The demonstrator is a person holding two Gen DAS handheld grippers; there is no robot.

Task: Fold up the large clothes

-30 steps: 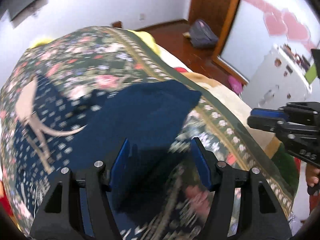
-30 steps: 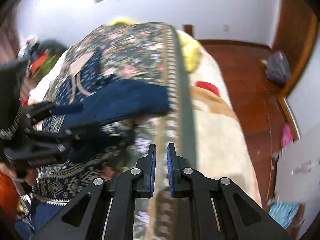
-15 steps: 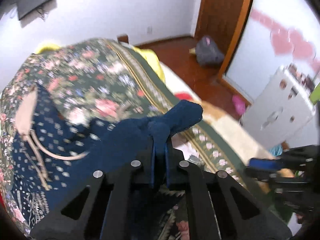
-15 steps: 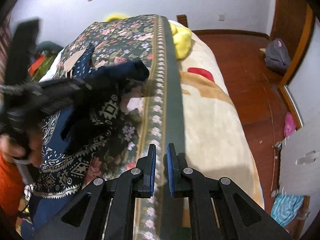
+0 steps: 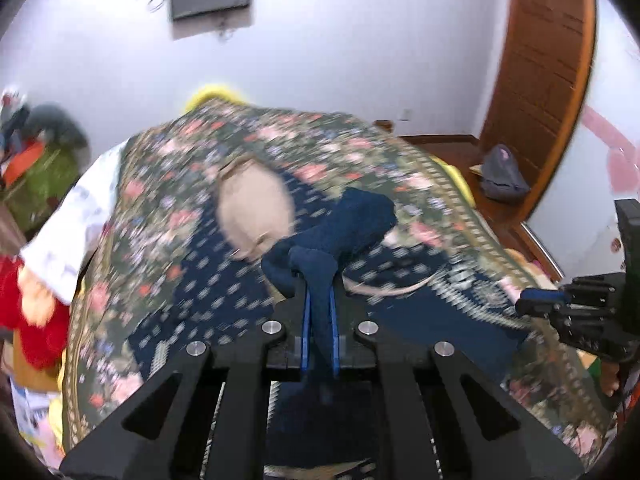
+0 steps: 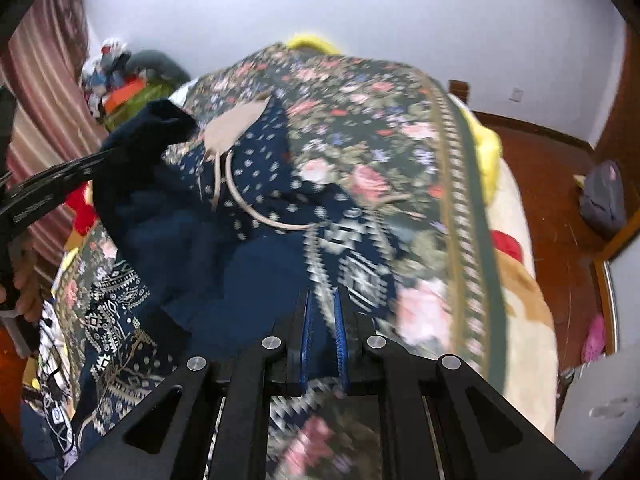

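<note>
No writing, label, brand or number can be read in either view. Motion blur smears the patterned cloth. The wall-mounted screen at the top of the frame shows nothing legible.

White walls (image 5: 360,60), reddish wooden floor (image 6: 560,184), brown wooden door (image 5: 544,80), striped curtain (image 6: 44,92)

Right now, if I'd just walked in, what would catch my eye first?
Probably the left claw, shut on a bunched navy sleeve lifted above the floral blanket on the bed. Next, the navy patterned garment spread on that blanket, with its beige neck patch and drawstrings, its hem pinched in the right claw. Behind, a yellow pillow peeks out at the blanket's edge.
</note>
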